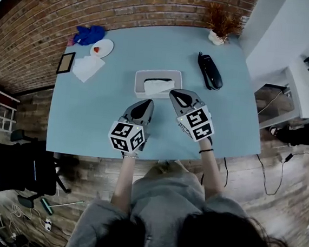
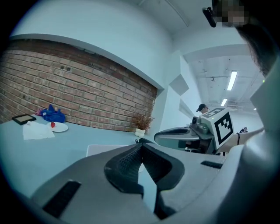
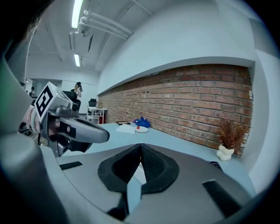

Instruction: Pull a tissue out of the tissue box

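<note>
Left gripper view: white rectangular tissue box (image 2: pixel 105 150) shows only near corner, rest behind grey left gripper (image 2: pixel 140 146) shell. Right gripper view: box hidden behind right gripper (image 3: pixel 140 147); white sliver in gap under its touching tips, unclear what. Black handset-like device (image 3: pixel 213 164): only tip peeks over shell. Head view: small red item (image 1: pixel 97 49) on round white plate (image 1: pixel 106 46) too small to identify; crumpled blue thing (image 1: pixel 89 34) at far corner of pale blue surface (image 1: pixel 90 114), cloth or glove unclear; black office chair (image 1: pixel 8 171) cut by left edge.

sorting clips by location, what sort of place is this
Probably an office or studio workspace: a light blue table set against a brick wall, a black office chair on the wooden floor, and strip lights overhead.
</note>
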The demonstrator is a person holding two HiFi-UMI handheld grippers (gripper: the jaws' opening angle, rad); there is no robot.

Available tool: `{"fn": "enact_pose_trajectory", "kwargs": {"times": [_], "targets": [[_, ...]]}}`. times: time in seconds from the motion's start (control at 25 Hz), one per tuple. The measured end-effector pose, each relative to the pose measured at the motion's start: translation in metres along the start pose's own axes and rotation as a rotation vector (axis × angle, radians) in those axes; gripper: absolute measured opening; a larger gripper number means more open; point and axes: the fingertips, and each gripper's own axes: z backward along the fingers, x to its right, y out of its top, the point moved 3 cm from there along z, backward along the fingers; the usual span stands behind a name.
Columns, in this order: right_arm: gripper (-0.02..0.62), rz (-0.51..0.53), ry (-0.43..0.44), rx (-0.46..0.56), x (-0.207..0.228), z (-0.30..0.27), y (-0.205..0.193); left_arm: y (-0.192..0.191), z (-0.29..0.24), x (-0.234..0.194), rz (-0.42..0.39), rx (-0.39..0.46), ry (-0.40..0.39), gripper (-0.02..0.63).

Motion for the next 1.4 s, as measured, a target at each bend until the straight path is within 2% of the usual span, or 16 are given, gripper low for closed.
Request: {"fn": "enact_pose_trajectory", "kwargs": {"times": [0.52,0.92,1.16,1.4], "targets": [[0.014,0.342,0.202,-0.221,0.009,-0.053,-0.033,-0.025,-0.025,-0.021,0.060,-0.068,0.051,0.003],[0.129,0.497,0.323,-0.305,0.012,-0.076,-0.052,-0.035,-0.039,-0.025,0.070,-0.098,0.068,0.003],[0.143,0.560,0.401,-0.356,0.010,-0.088,-0.062,-0.042,-0.042,-0.025,0.079,-0.112,0.082,0.003],[0.143,0.564,0.441,-0.389,0.009,-0.100,-0.066,-0.045,-0.041,-0.023,0.082,-0.117,0.093,0.003]]}}
